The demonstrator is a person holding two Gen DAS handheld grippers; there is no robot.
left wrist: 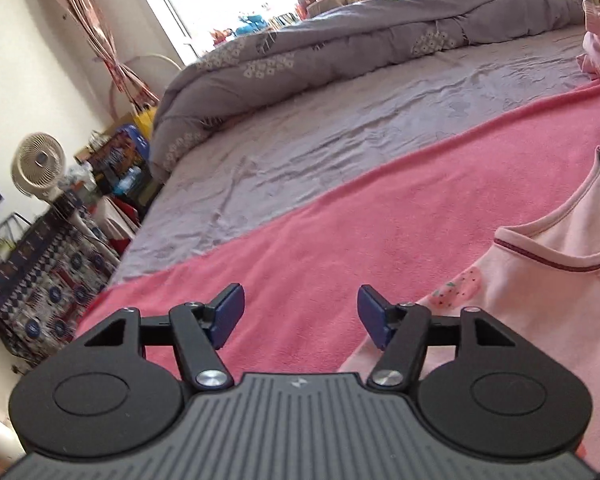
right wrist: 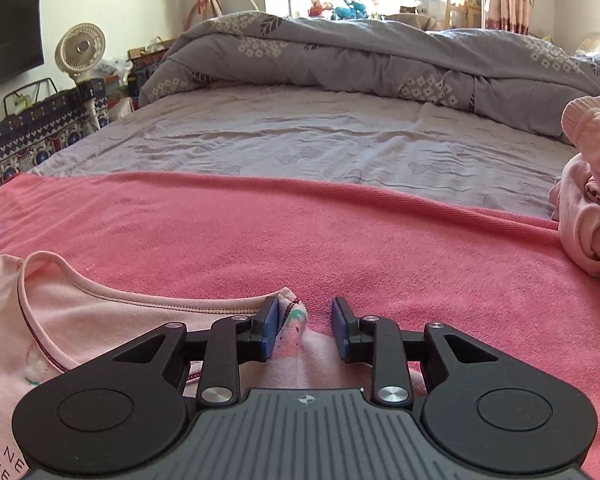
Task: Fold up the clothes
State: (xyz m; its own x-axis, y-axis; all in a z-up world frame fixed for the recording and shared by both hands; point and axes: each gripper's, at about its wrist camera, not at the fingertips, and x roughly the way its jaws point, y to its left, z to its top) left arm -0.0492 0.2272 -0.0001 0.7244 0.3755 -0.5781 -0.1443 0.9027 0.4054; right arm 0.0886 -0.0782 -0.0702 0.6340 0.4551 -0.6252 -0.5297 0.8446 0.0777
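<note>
A pale pink shirt (left wrist: 540, 300) with a dark red trimmed neckline lies flat on a pink blanket (left wrist: 340, 220). My left gripper (left wrist: 302, 312) is open over bare blanket just left of the shirt's sleeve, with nothing between its fingers. In the right wrist view the shirt (right wrist: 100, 320) spreads to the left. My right gripper (right wrist: 305, 324) sits at the shirt's shoulder edge, its jaws a little apart. A printed fold of sleeve (right wrist: 294, 320) stands between them against the left pad (right wrist: 270, 330). The right pad is clear of the cloth.
A heap of pink clothes (right wrist: 592, 200) lies at the right on the blanket (right wrist: 340, 240). Beyond it is a grey sheet (right wrist: 300, 140) and a bunched grey duvet (right wrist: 380, 60). A fan (right wrist: 80, 50) and a patterned bag (right wrist: 40, 132) stand left of the bed.
</note>
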